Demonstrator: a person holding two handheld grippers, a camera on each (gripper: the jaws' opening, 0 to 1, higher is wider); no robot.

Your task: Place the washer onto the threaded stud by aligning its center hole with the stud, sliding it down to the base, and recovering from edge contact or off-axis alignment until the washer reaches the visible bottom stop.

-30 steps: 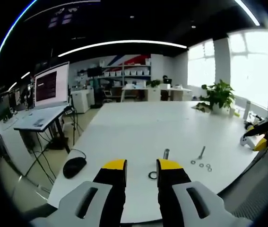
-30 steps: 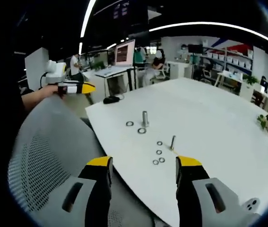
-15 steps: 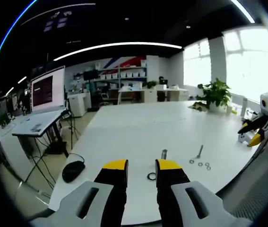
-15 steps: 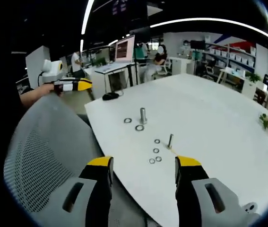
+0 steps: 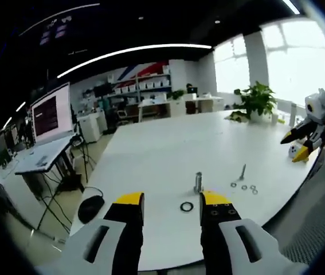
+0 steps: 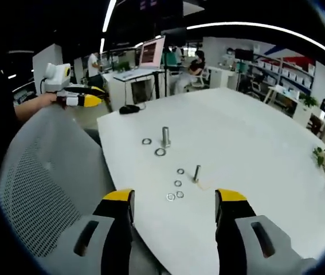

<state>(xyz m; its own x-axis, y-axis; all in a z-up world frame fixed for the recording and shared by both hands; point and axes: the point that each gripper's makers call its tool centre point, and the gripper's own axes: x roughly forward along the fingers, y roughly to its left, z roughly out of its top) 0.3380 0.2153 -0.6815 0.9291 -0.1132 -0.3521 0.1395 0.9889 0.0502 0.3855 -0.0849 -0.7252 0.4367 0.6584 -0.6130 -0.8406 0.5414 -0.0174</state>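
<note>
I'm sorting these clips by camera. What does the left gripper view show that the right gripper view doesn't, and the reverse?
Left gripper view alone: a mouse beside the table, a potted plant by bright windows. Right gripper view alone: a mesh chair back, seated people at far desks. Both: the white table, thick stud, thin bolt, loose washers, and a lit monitor.

Place: open-plan office or lab workspace
Signs: large white table (image 5: 168,149), desks with monitors (image 5: 50,112), storage shelves (image 5: 145,86), potted plant (image 5: 256,101), mesh office chair (image 6: 42,189), ceiling strip lights (image 5: 133,51)
</note>
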